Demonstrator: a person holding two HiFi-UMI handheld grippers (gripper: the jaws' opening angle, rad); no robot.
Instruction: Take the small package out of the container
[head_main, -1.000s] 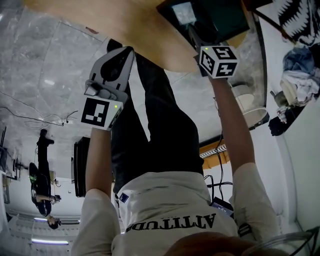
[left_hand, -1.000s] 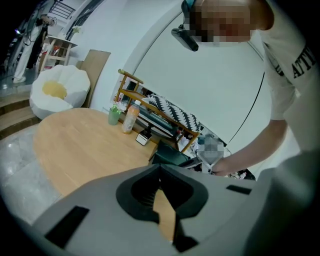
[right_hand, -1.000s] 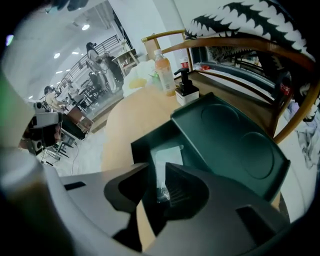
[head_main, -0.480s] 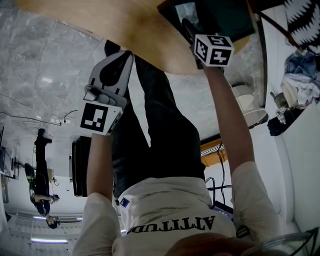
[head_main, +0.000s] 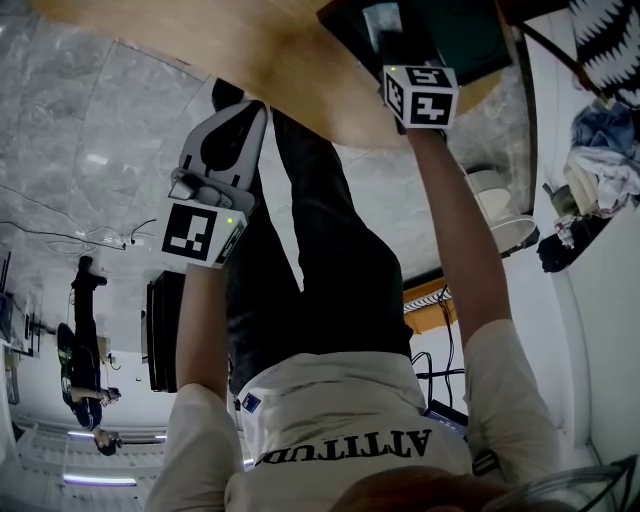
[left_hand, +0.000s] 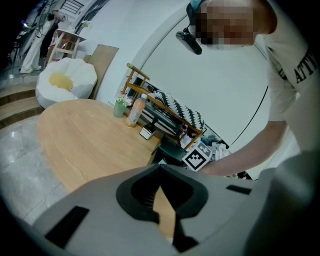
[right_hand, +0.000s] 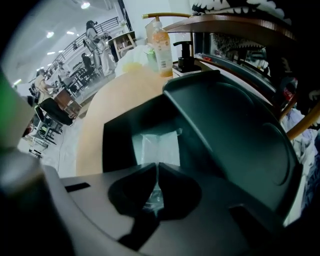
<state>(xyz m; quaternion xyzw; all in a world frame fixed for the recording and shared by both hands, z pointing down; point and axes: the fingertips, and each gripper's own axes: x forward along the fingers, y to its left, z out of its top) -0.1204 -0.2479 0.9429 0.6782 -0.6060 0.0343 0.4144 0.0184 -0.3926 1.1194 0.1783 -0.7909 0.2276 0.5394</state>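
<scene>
Clear pkg (right_hand: 157, 147), btwn just-closed right gripper (right_hand: 158, 165) fingers (right_hand: 134, 184)

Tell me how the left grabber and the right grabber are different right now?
The right gripper reaches down into the dark container; the left gripper hangs outside it, by the wooden table. The right gripper's jaws have just been closing and now pinch the small package; the left gripper's jaws meet on nothing. What they share: both have their jaws together.
</scene>
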